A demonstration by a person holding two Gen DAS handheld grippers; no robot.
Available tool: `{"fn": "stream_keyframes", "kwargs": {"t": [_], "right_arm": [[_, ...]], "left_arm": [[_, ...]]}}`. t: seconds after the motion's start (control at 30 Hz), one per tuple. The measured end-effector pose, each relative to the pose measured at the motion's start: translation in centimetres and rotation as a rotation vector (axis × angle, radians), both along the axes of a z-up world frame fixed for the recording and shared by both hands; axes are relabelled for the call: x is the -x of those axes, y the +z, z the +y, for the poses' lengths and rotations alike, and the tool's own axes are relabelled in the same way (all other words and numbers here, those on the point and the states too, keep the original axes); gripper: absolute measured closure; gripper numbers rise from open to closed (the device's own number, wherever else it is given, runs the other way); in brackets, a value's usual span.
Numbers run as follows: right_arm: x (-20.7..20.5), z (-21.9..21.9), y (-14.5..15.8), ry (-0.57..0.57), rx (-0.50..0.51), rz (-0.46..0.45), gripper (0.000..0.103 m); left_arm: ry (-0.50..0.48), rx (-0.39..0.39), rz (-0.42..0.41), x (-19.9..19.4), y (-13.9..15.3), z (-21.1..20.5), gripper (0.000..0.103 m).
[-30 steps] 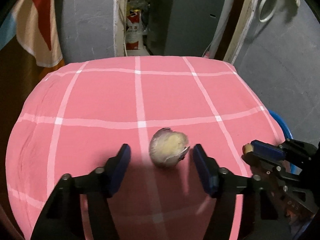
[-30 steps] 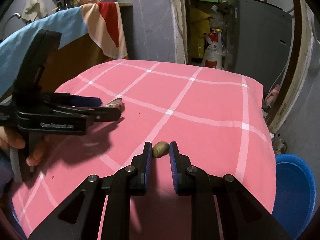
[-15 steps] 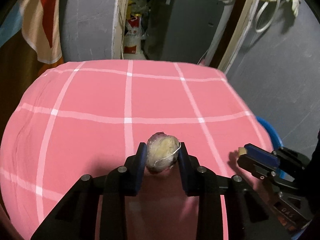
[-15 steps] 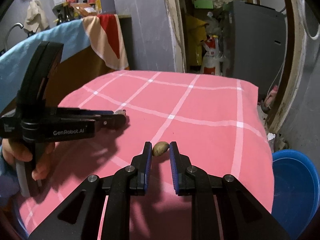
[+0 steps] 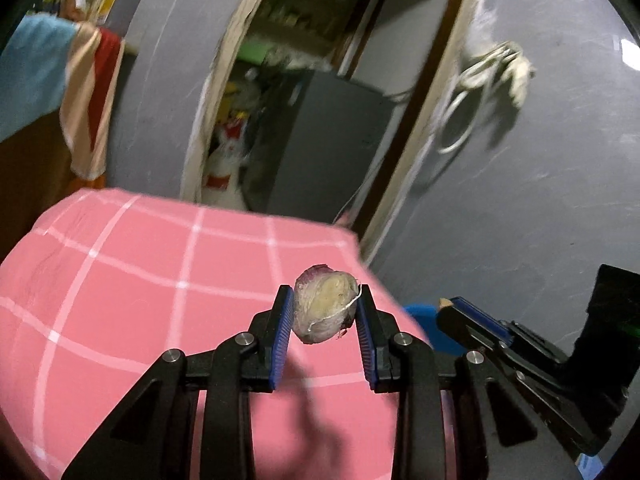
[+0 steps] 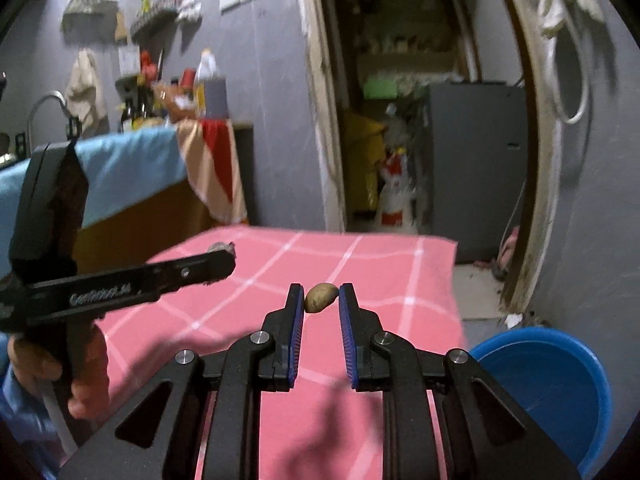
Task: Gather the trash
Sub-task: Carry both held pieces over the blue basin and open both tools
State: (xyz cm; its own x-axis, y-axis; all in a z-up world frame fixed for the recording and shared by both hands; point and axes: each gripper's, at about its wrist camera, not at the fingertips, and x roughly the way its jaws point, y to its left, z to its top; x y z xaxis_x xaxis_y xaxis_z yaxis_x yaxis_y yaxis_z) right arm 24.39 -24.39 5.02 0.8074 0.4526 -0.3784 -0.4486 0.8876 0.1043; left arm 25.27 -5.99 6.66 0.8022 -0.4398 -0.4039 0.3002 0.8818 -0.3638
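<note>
Both hands carry a scrap, lifted clear of the pink checked cloth [image 5: 120, 300]. Left gripper [image 5: 324, 312], centre of its frame, has just been closing and now clenches a pale, purple-edged vegetable scrap [image 5: 325, 309] between its blue pads, a thread trailing off one side. Right gripper [image 6: 320, 300] is clamped on a small tan scrap [image 6: 320, 297], held only at the very fingertips. Blue tub [image 6: 552, 392] sits at lower right of the right view, on the floor past the cloth's edge; likely the drop point. To do this well: carry both level and unhurried, keep the squeeze constant, bring each scrap over the tub's mouth before letting go. The tan scrap's hold looks shallow; a jolt could pop it out.
</note>
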Motion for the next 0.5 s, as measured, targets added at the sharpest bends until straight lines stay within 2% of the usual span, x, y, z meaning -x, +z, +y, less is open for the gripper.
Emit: {"fn": "stream_keyframes", "kwargs": {"t": [0.2, 0.5], "right_arm": [[3.3, -4.0, 2.2, -0.085, -0.05, -0.117, 0.087], [7.9, -9.7, 4.2, -0.208, -0.062, -0.244, 0.087]], "left_arm": [[-0.048, 0.015, -0.131, 3.2, 2.3, -3.8, 0.077], [-0.122, 0.025, -0.218, 6.1, 3.6, -9.2, 0.077]]}}
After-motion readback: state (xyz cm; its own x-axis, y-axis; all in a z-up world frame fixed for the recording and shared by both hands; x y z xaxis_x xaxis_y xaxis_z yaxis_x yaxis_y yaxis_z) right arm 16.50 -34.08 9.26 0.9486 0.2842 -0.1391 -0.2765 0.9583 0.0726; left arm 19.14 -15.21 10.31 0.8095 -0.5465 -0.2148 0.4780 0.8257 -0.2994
